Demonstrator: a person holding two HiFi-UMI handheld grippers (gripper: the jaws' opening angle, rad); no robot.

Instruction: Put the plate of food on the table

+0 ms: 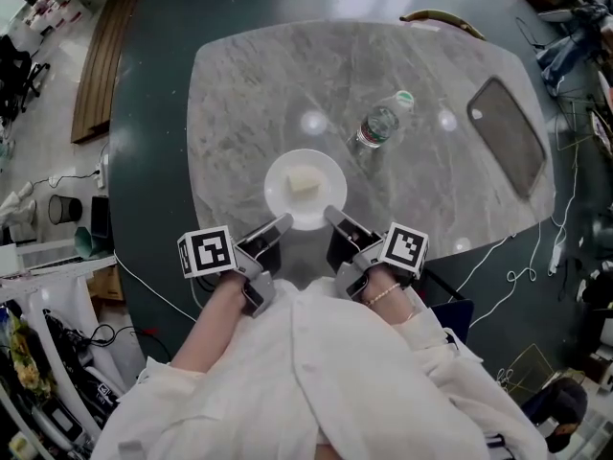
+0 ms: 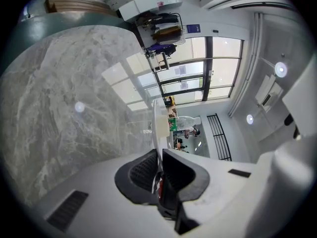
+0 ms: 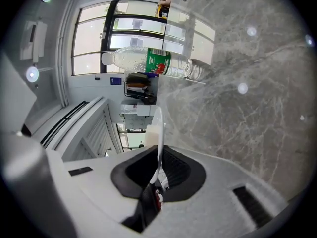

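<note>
Left hand-held gripper [image 1: 284, 221] and right hand-held gripper [image 1: 331, 215] each clamped on near rim of plate [image 1: 283, 195]; plate over bench [image 1: 239, 94] near edge, contact unclear; risk: uneven release tilts plate, food [image 1: 304, 182] slides off; bottle [image 1: 378, 126] close beyond.

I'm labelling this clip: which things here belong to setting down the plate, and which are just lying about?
In the job: plate, food, table, left gripper, right gripper, both gripping the rim.
Just lying about: water bottle, dark tray.
</note>
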